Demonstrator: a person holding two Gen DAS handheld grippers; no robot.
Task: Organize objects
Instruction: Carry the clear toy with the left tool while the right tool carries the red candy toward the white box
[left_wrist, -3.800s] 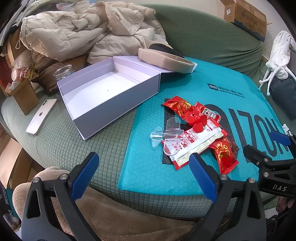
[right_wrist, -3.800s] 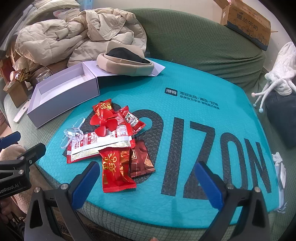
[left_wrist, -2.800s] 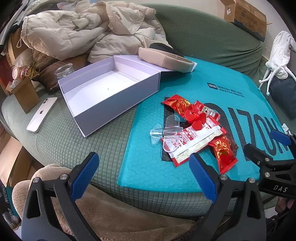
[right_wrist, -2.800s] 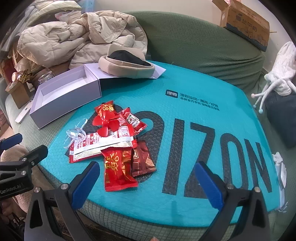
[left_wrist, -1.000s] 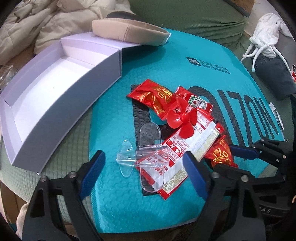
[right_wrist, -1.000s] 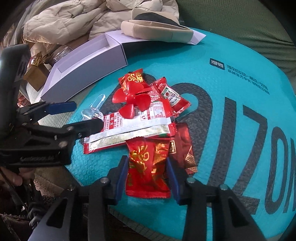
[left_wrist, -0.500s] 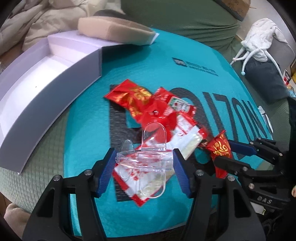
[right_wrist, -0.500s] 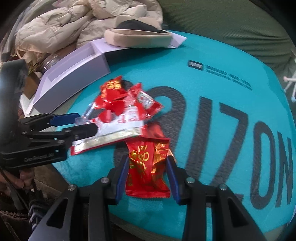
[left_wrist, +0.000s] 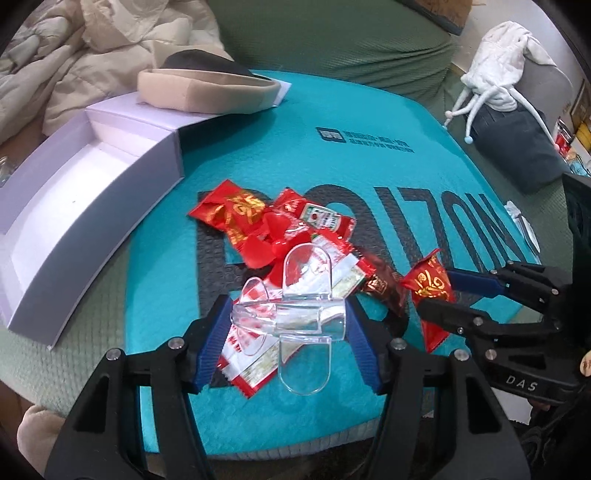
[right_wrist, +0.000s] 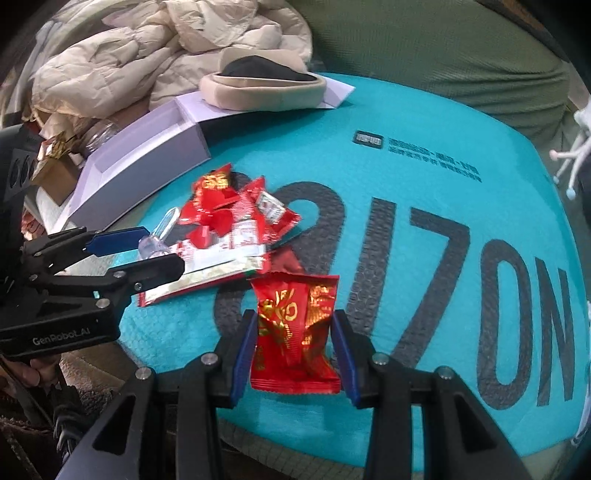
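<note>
Open white cardboard box (left_wrist: 70, 192) up-left of both tools, nearer left side. Left gripper (left_wrist: 288, 328) closed on clear plastic airplane-shaped toy (left_wrist: 291, 314), long axis across the pads, lifted just above red snack-packet pile (left_wrist: 273, 236) on teal bubble mailer (left_wrist: 369, 177). Right gripper (right_wrist: 293, 350) clamped on red foil candy packet (right_wrist: 295, 332), upright between pads, off the mailer. Box well apart, farther for right.

You've got the clear plastic toy plane (left_wrist: 291, 317) pinched nose-to-tail in your left gripper (left_wrist: 290, 332), wings sticking out fore and aft, lifted over the pile. Your right gripper (right_wrist: 293, 354) clamps a red gold-print snack packet (right_wrist: 295, 332), upright. The remaining red packets (left_wrist: 266, 225) lie overlapped on the teal mat (left_wrist: 369, 177). The white box (left_wrist: 74, 206) sits open at the mat's left edge.
</note>
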